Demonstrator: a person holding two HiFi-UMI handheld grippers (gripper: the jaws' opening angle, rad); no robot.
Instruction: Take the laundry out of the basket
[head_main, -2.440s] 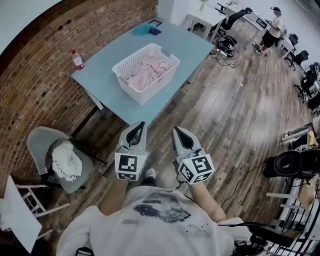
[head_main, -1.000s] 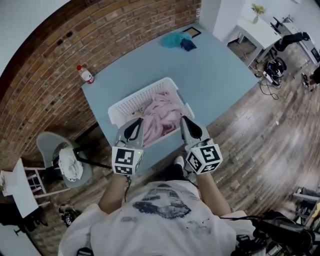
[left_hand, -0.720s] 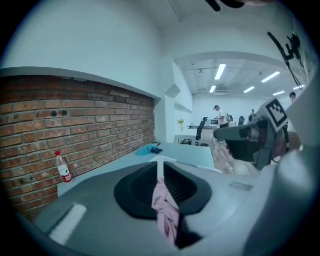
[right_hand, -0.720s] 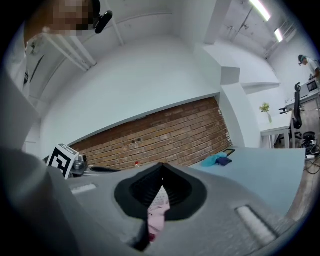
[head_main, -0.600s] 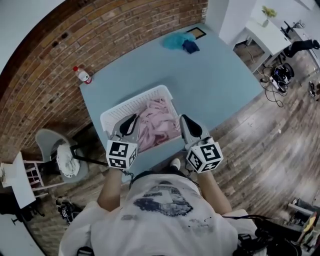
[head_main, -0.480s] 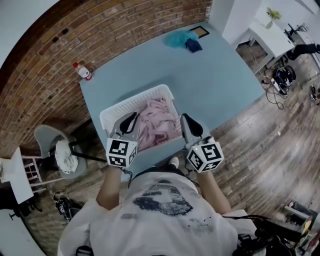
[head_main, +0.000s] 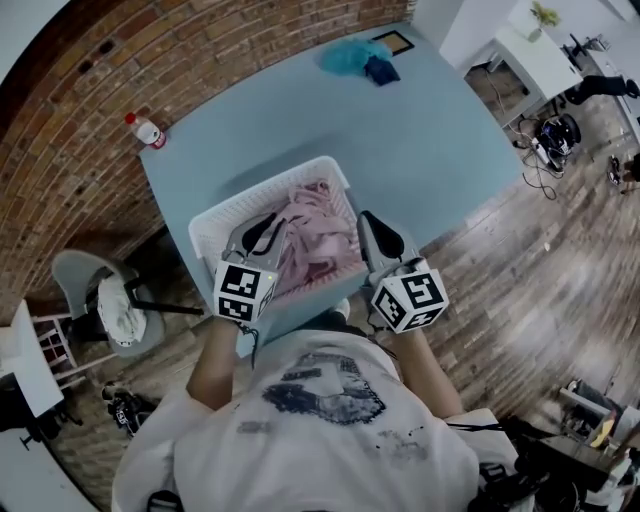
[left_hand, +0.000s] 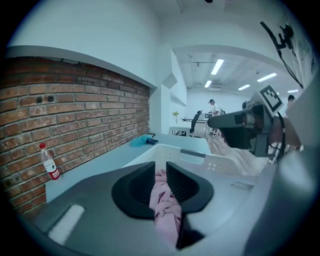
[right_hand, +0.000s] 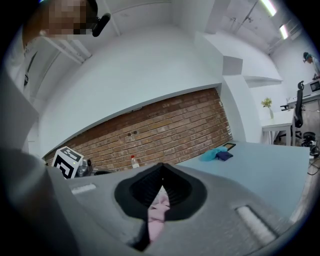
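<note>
Now the white basket (head_main: 212, 214) holding pink laundry (head_main: 318, 228) has been brought closer beneath both grippers. The left gripper's (head_main: 266, 224) jaws have just been opening slightly, with laundry seen ungripped in the slit; the right gripper (head_main: 367, 220) is clenched, empty.

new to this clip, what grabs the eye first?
The white laundry basket heaped with pink laundry, at the near edge of the blue table. Marker-cube grippers flank it: the left gripper, jaws just opening a crack with nothing pinched between them, and the shut right gripper. Behind runs a brick wall, with a red-capped bottle on the table's far left corner.
</note>
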